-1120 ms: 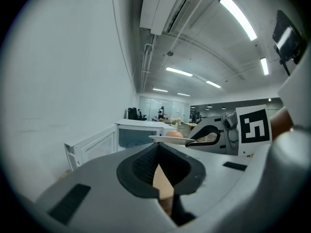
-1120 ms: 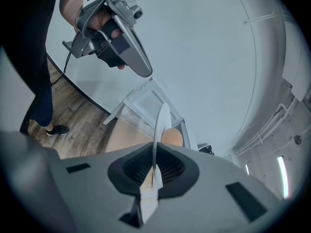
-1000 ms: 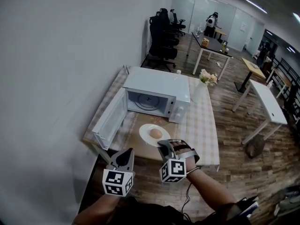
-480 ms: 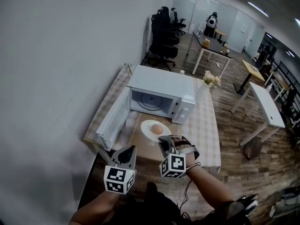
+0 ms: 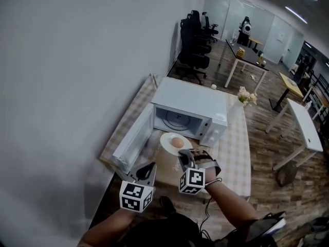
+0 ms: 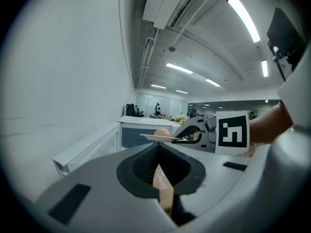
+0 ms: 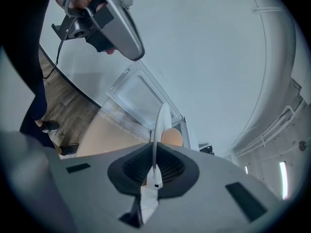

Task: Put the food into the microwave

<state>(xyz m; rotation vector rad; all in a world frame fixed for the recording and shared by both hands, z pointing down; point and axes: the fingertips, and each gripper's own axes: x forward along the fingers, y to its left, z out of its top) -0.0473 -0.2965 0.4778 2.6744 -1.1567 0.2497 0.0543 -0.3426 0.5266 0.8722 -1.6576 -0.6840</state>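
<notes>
Right gripper (image 5: 184,159) tilted down, fingers (image 7: 170,168) clamped on plate (image 5: 168,139) rim near microwave (image 5: 193,99); left gripper (image 5: 149,169) nearly level, fingers together.

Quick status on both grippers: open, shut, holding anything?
Left gripper: shut, nothing between the jaws.
Right gripper: shut on the rim of the plate, which carries the food.

The microwave (image 5: 191,99) stood on the tabletop (image 5: 234,151) beside the wall, its door (image 5: 134,144) swung out to the left. Before its opening was the plate (image 5: 168,137) bearing the food (image 5: 177,142), with the right tool (image 5: 183,158) clamped on the near rim. The left tool (image 5: 149,169) was to that tool's left, near the door.
</notes>
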